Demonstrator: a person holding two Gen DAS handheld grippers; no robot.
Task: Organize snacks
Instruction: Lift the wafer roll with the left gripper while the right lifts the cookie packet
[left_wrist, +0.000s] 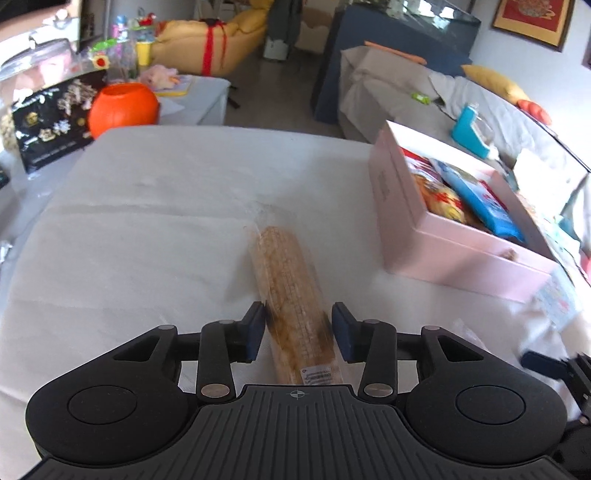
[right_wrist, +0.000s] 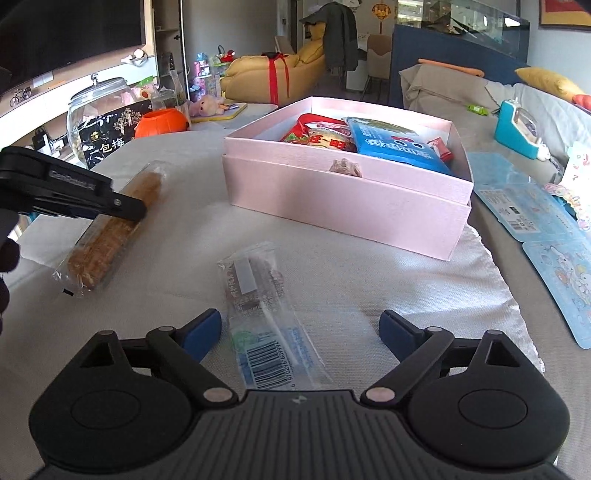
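While straddling the long cracker pack (left_wrist: 291, 295) low in the centre of the left wrist view, left gripper (left_wrist: 298, 332) with jaws apart, one blue pad on each side of the wrapper, close beside it, contact not certain. Lies lengthwise on the white tabletop (left_wrist: 147, 229), barcode end nearest the camera, far end pointing toward the middle of the frame. In the right wrist view, same cracker pack (right_wrist: 110, 236) at centre left, the left gripper (right_wrist: 125, 208) reaching in from the left edge and crossing its middle.

Right gripper (right_wrist: 300, 330) at the bottom of its own view, jaws wide apart, gripping nothing. Between the blue pads and slightly left of centre, a clear-wrapped snack bar (right_wrist: 258, 317) flat on the tabletop (right_wrist: 369, 288), barcode end toward the camera, dark contents at the far end. Not touched by either pad.

Upper centre of the right wrist view: open pink box (right_wrist: 332, 206) on the tabletop, well apart from both loose snacks. Inside, a blue packet (right_wrist: 391, 147), a red packet (right_wrist: 314, 129) and others overlapping. In the left wrist view, the same pink box (left_wrist: 443, 254) at right, the blue packet (left_wrist: 484, 203) leaning across its contents.

Upper left of both views: orange pumpkin bucket (left_wrist: 123, 109) beyond the tabletop edge, beside a black printed bag (left_wrist: 51, 125).
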